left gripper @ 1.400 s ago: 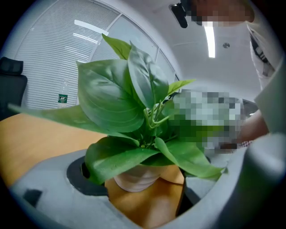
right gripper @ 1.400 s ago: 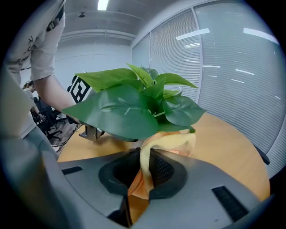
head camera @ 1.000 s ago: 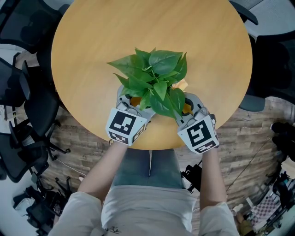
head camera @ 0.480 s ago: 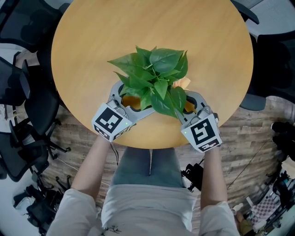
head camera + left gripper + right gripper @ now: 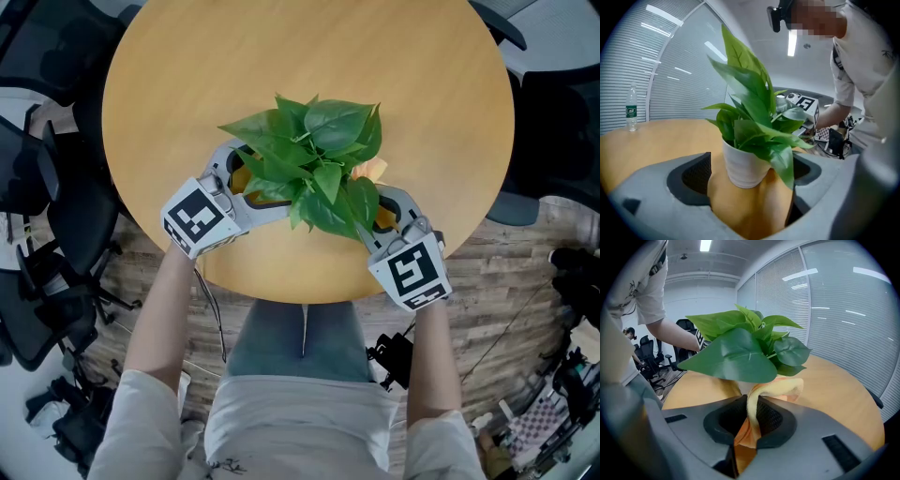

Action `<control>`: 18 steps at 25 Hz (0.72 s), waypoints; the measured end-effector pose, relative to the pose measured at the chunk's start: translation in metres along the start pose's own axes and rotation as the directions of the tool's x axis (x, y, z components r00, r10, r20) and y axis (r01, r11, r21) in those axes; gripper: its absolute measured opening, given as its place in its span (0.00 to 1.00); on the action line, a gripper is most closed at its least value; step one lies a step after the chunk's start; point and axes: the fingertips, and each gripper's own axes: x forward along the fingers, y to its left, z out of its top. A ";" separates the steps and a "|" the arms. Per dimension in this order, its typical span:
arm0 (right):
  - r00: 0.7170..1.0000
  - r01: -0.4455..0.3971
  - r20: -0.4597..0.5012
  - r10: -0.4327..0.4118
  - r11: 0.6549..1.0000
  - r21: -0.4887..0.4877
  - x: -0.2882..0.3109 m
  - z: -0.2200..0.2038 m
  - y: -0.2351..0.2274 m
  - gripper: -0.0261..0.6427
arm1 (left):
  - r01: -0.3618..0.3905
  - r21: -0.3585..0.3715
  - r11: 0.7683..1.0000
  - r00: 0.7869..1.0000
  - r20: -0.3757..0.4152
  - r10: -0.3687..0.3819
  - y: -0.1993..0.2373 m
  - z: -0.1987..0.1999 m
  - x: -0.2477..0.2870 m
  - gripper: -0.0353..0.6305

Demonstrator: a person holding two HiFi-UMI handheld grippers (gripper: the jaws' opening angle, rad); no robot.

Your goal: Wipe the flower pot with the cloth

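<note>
- Head view: a leafy plant (image 5: 309, 155) stands near the front edge of a round wooden table (image 5: 187, 84).
- The left gripper (image 5: 750, 176) gapes wide, gripping nothing; the white ribbed flower pot (image 5: 740, 161) stands between its jaw tips.
- The right gripper (image 5: 746, 425) is clamped on a soft yellow-orange cloth (image 5: 764, 394) reaching the pot.
- The pot looks light, rigid and tippy; steady its lower wall.
- A water bottle (image 5: 631, 110) has a green label, too small to read.
</note>
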 end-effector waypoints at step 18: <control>0.999 0.038 -0.003 -0.038 0.999 0.020 -0.006 -0.004 -0.015 0.11 | 0.100 0.035 0.994 0.994 0.037 -0.101 -0.005 0.011 0.020 0.75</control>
